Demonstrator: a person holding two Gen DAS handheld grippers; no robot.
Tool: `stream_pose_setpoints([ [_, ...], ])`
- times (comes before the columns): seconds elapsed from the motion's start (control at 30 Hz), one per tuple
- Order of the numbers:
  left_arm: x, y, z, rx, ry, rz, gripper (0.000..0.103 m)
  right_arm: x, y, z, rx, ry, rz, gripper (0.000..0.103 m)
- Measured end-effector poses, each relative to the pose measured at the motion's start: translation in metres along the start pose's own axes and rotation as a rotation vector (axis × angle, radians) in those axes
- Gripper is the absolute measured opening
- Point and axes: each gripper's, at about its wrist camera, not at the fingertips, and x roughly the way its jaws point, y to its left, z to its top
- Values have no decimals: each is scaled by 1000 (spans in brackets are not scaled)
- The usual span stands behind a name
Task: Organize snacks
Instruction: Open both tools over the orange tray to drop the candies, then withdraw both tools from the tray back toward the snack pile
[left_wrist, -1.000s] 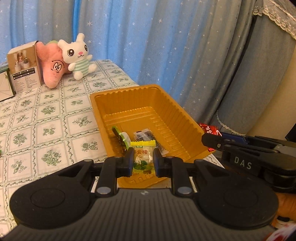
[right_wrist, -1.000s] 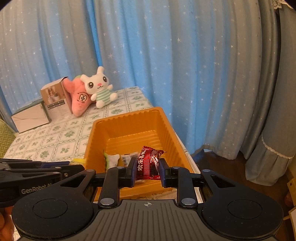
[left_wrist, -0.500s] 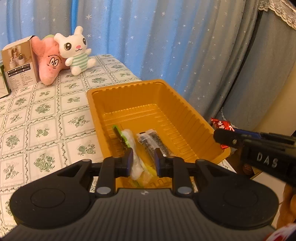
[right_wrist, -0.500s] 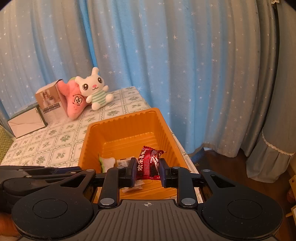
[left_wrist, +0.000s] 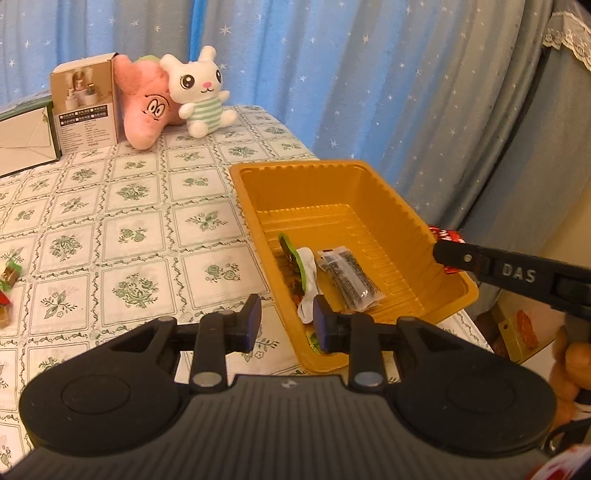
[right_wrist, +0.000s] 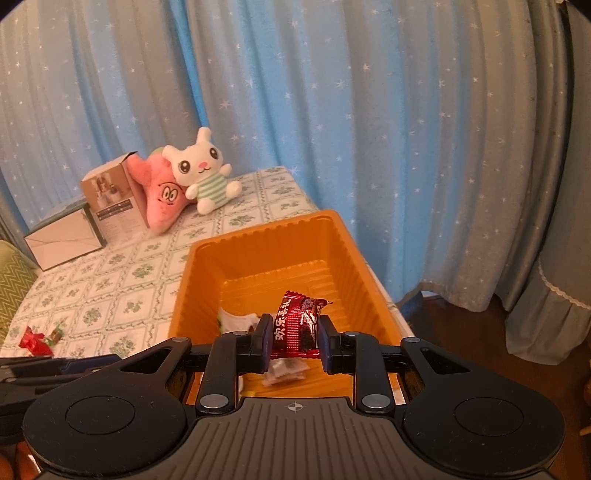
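Observation:
An orange tray sits at the table's right edge and also shows in the right wrist view. In it lie a green-and-white snack, a dark clear-wrapped snack and a yellow-green snack near the front wall. My left gripper is open and empty, above the tray's near left corner. My right gripper is shut on a red snack packet, held over the tray's near end; it also shows at the tray's right rim in the left wrist view.
Loose snacks lie on the patterned tablecloth at the left, and a red one shows in the right wrist view. A pink plush, a white bunny plush and boxes stand at the back. Curtains hang behind the table.
My left gripper has let the yellow-green snack drop into the tray, opened, and moved left. My right gripper has kept its hold on the red packet and moved closer over the tray.

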Motion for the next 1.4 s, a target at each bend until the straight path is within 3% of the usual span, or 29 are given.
stream_pose_setpoints([
  [0.27,-11,9,-2,-16,-16,7,27,18,3,6,43,9,98,26],
  [0.5,-27,20,-10,-26,-13,36,27,9,2,-3,72,42,34,34],
  [1.17,-108,33,-39,-36,-32,93,27,-77,51,-46,-14,66,-64,34],
  [1.3,-121,38,-45,-42,-39,111,33,-85,63,-50,-40,70,-54,35],
  [1.37,-127,41,-49,-44,-43,120,34,-89,70,-52,-53,68,-50,41],
  [1.4,-130,43,-51,-45,-46,125,36,-91,73,-53,-58,64,-46,51],
])
